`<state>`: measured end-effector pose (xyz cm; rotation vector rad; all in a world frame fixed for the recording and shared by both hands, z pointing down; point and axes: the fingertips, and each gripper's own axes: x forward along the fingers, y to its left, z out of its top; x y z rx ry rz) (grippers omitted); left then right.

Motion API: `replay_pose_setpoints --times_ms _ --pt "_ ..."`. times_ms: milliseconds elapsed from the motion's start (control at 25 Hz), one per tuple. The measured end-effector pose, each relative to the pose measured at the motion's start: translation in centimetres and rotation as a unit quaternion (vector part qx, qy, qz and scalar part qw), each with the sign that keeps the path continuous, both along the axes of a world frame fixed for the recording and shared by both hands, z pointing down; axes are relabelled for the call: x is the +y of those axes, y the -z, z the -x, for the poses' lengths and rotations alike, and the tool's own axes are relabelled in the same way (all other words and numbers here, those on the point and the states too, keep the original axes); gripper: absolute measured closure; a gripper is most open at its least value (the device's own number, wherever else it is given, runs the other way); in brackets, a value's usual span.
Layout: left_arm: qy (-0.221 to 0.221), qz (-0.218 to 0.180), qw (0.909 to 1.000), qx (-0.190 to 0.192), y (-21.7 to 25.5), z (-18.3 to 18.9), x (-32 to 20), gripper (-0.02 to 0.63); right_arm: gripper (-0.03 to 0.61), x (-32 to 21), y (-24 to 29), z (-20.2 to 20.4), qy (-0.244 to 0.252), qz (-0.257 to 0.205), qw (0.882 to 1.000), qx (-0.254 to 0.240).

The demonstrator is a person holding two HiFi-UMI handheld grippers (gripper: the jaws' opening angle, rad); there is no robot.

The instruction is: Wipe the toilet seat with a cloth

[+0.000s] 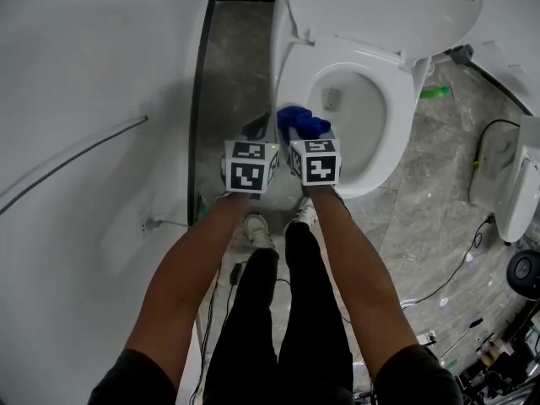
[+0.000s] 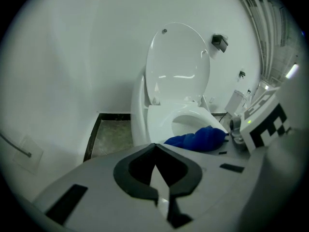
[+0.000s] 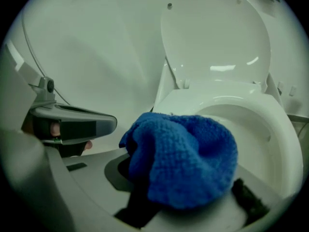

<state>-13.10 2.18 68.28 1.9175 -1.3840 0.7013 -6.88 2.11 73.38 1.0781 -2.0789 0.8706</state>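
Cloth of blue terry (image 3: 186, 158) sits bunched between the jaws of the right gripper (image 1: 309, 142), which are clamped on it. It hangs at the near rim of the white oval toilet seat (image 1: 396, 137), though contact with the seat cannot be made out. Just beside it, the left gripper (image 2: 155, 149) has its jaws pressed together with nothing between them, and the white plastic lid (image 1: 380, 7) stands raised behind the bowl.
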Motion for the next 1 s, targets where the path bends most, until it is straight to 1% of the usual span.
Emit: replay_pose_setpoints --times_ms 120,280,520,720,760,800,880,920,1000 --pt "0.006 -0.009 0.9999 -0.003 0.7 0.2 -2.8 0.604 0.488 -2.4 0.3 0.5 0.024 -0.004 1.0 0.001" --pt "0.01 -0.015 0.9998 -0.01 0.9 0.5 -5.5 0.604 0.488 -5.0 0.5 1.2 0.038 -0.02 0.999 -0.005" --pt "0.028 -0.012 0.9994 -0.019 0.8 0.6 -8.5 0.604 0.488 -9.4 0.7 1.7 0.065 -0.027 0.997 -0.002" --pt "0.054 -0.019 0.9984 -0.006 1.6 0.8 -10.8 0.604 0.488 -12.8 1.1 1.4 0.072 -0.032 0.997 0.009" --pt "0.054 -0.023 0.9983 -0.006 1.9 0.9 -11.0 0.604 0.486 -13.2 1.5 1.4 0.078 -0.042 0.996 0.009" --pt "0.053 -0.029 0.9982 -0.005 2.3 0.8 -11.0 0.604 0.488 -13.6 2.5 1.3 0.087 -0.064 0.994 0.006" --pt "0.053 -0.046 0.9975 0.003 3.5 0.7 -10.9 0.604 0.488 -14.0 6.0 0.9 0.103 -0.134 0.986 -0.005" --pt "0.05 -0.061 0.9969 0.006 4.5 0.5 -10.8 0.604 0.488 -14.1 8.2 0.5 0.099 -0.172 0.98 -0.013" --pt "0.041 -0.095 0.9946 0.007 6.9 -0.4 -10.5 0.604 0.488 -13.8 12.8 -0.9 0.068 -0.242 0.967 -0.035"
